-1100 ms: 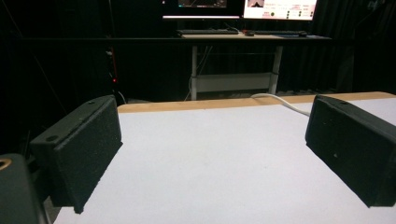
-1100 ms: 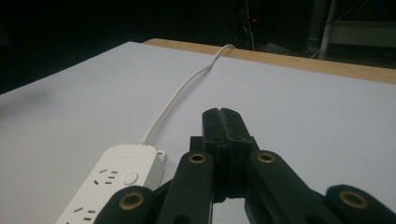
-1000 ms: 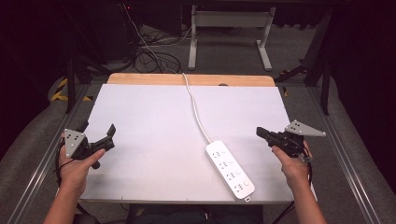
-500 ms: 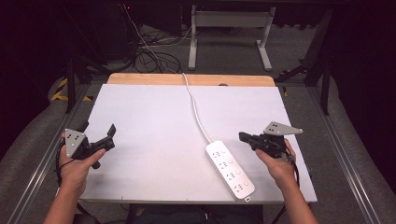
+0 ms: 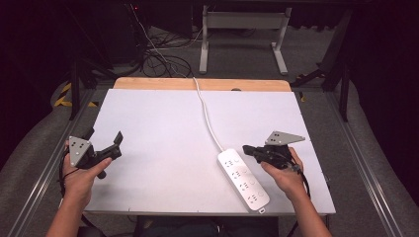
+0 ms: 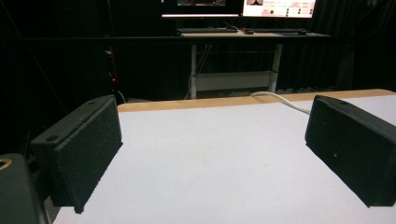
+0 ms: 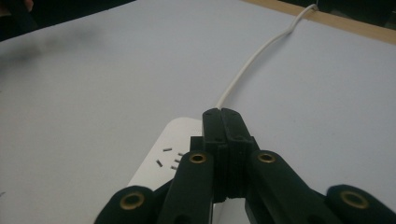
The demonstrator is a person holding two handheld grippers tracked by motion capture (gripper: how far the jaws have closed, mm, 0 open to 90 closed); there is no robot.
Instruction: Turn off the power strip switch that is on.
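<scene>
High view: closed right tool [image 5: 247, 148] just beside power strip [image 5: 243, 179], near table's [image 5: 148, 113] edge.

The power strip [image 5: 243, 179] lies on the table [image 5: 163, 118] right of centre, near the front edge. Its cord [image 5: 207, 116] runs back over the far edge. The right gripper [image 5: 245, 148] sits just right of the strip's far end, its tips above it. The left gripper [image 5: 104, 139] sits near the table's left edge, well apart from the strip.
</scene>
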